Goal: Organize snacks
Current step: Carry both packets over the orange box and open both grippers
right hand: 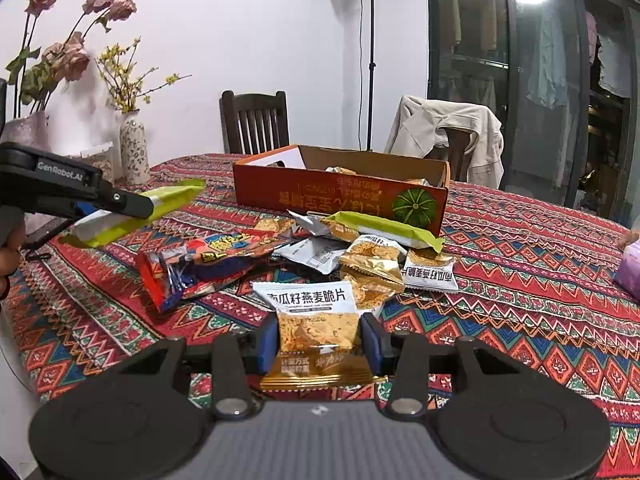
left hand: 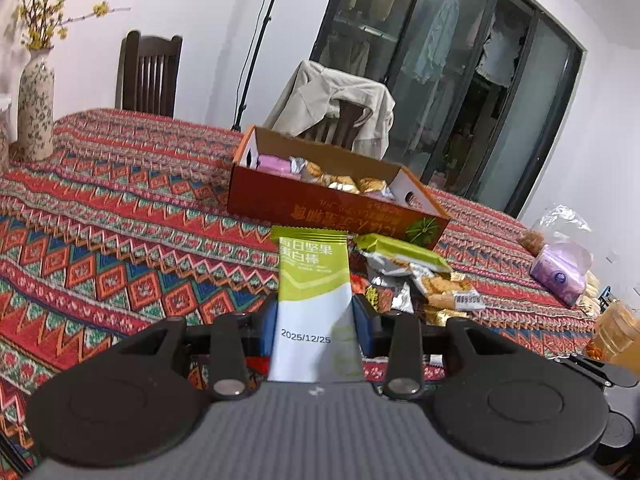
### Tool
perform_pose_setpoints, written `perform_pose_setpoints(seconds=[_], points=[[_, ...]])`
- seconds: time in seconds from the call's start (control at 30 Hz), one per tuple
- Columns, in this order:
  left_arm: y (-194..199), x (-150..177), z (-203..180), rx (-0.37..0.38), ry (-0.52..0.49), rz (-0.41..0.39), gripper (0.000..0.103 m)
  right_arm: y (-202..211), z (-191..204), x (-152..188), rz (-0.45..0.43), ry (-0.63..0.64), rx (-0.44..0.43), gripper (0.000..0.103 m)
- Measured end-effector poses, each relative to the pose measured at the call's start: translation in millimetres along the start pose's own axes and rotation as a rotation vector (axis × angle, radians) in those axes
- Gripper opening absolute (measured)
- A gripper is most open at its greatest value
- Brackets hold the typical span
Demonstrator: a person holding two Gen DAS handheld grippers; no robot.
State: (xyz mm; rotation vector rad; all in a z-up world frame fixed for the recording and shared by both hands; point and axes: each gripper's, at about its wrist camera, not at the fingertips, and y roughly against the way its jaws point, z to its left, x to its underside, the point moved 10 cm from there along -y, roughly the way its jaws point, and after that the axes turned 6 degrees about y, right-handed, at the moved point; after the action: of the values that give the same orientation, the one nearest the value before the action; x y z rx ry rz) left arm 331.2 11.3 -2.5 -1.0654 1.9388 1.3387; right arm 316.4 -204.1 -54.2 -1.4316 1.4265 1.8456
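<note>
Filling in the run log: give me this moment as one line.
left gripper: shut on green bar | right gripper: shut on oat crisp pack | box: open, partly filled | loose snacks remain before box

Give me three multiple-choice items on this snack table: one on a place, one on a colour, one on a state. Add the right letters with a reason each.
1. Where does the second green bar lie?
A. On the table against the front of the orange box
B. Inside the box
C. On the chair

2. What colours is the bar in the left gripper?
A. Red and blue
B. Green and white
C. Gold and black

3. How is the right gripper?
A. Open and empty
B. Open above the box
C. Shut on a cracker packet

Answers:
1 A, it rests on the snack pile against the box's front wall.
2 B, the wrapper is green above and white below.
3 C, the jaws press on the packet from both sides.
</note>
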Motion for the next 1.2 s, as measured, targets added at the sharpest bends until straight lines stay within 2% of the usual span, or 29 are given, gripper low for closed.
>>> perform_pose_setpoints(seconds=[0.13, 0.3, 0.43, 0.53, 0.7, 0.77, 0.9, 0.97, 1.07, 1.2], points=[[-2.3, -19.7, -2.6, 0.021, -0.021, -0.030, 0.039, 2.2, -0.4, -11.5, -0.025, -0.003, -0.006, 0.042], [-27.1, -76.5, -7.1, 0.062, -0.060, -0.095, 0.039, -11.2, -7.3, -47.7, -0.069, -0.010, -0.046, 0.042], [-72.7, -128.2, -7.9, 0.071, -0.080, -0.112, 0.039, -39.5, -20.9, -96.3, -0.123, 0.032, -0.039, 0.042], [-122.1, -157.4, -3.0, 0.051, -0.064, -0.075, 0.039, -78.6, -38.6, -135.5, -0.138, 0.002, -0.068, 0.042], [-202.3, -172.4, 10.3, -0.010, -0.049, -0.001, 0.039, -178.5, -69.0, -180.9, -0.057, -0.140, -0.125, 0.042], [-228.4, -170.0, 16.1, -0.032, -0.045, 0.031, 0.039, -221.5, -76.9, -185.7, 0.005, -0.189, -0.116, 0.042], [-259.5, -160.7, 26.9, -0.066, -0.049, 0.067, 0.039, -290.5, -78.2, -181.9, 0.107, -0.193, -0.071, 0.042], [-267.1, -157.5, 32.1, -0.069, -0.045, 0.077, 0.040, -313.2, -73.7, -177.2, 0.150, -0.191, -0.064, 0.042], [-268.1, -153.7, 37.9, -0.043, -0.009, 0.098, 0.051, -334.3, -62.1, -167.8, 0.198, -0.174, -0.045, 0.045], [-255.2, -160.2, 43.2, -0.020, 0.005, 0.086, 0.053, -338.8, -34.1, -157.9, 0.252, -0.155, -0.194, 0.049]])
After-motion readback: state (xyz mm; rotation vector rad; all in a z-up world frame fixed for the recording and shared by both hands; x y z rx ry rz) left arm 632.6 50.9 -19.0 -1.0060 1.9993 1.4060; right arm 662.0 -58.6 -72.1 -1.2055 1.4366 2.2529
